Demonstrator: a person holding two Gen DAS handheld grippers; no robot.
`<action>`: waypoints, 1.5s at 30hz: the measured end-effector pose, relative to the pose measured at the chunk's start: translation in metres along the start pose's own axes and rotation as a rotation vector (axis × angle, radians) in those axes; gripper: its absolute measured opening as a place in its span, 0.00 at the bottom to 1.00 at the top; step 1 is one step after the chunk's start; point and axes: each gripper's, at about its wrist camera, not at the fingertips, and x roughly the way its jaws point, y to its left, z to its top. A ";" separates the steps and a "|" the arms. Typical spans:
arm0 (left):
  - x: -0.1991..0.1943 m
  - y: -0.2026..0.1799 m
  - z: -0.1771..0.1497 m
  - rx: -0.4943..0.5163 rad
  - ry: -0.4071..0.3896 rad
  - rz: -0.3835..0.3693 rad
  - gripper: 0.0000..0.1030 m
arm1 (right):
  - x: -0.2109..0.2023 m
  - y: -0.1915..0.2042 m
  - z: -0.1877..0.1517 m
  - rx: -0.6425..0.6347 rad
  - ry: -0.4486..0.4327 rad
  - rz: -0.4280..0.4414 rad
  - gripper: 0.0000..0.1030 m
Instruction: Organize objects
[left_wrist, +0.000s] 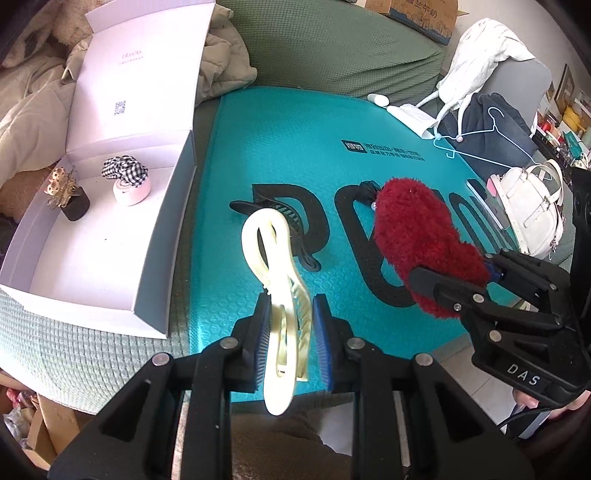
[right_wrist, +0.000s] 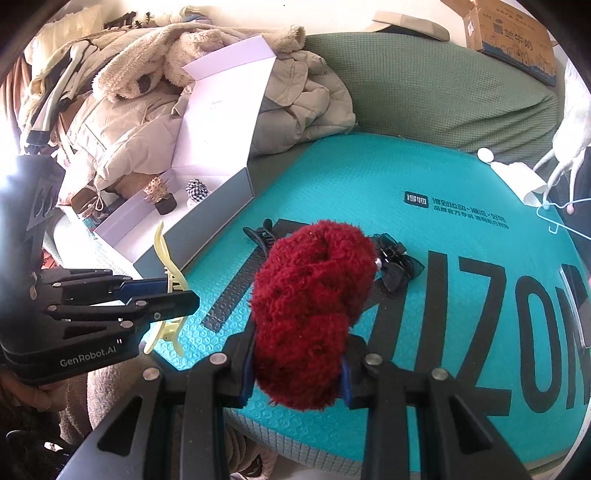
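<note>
We hold the left hand-held gripper (left_wrist: 290, 325) clamped on a cream hair claw clip (left_wrist: 273, 266), its blue pads pressing the clip's lower part from both sides while the long looped end sticks out ahead of the fingertips, clear of the teal mat (left_wrist: 280, 147) beneath. Off to that gripper's right, our right hand-held gripper (right_wrist: 297, 363) is closed on a fluffy red scrunchie (right_wrist: 310, 295); the fabric bulges out well past the fingers and hangs above the mat's black lettering.

Just ahead of the left gripper, beyond the cream clip, a black claw clip (left_wrist: 273, 210) lies flat on the mat. Ahead of the right gripper, partly hidden behind the scrunchie, sits a black bow hair tie (right_wrist: 395, 262), also on the mat.

To the left of the left gripper stands an open white box (left_wrist: 162, 236) with its lid raised at the far side. At its far end we see a checked black-and-white scrunchie (left_wrist: 125, 173) resting on a small pink round case (left_wrist: 131, 192), and beside it a gold-coloured hair ornament (left_wrist: 61, 186) on a dark block. The near part of the box floor is bare.
</note>
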 end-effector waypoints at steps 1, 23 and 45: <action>-0.005 0.002 -0.001 -0.004 -0.005 0.005 0.20 | -0.001 0.004 0.001 -0.009 -0.003 0.006 0.33; -0.090 0.073 -0.029 -0.104 -0.092 0.120 0.21 | -0.006 0.116 0.025 -0.255 -0.012 0.194 0.33; -0.094 0.149 -0.017 -0.172 -0.086 0.177 0.21 | 0.037 0.174 0.057 -0.377 0.022 0.281 0.33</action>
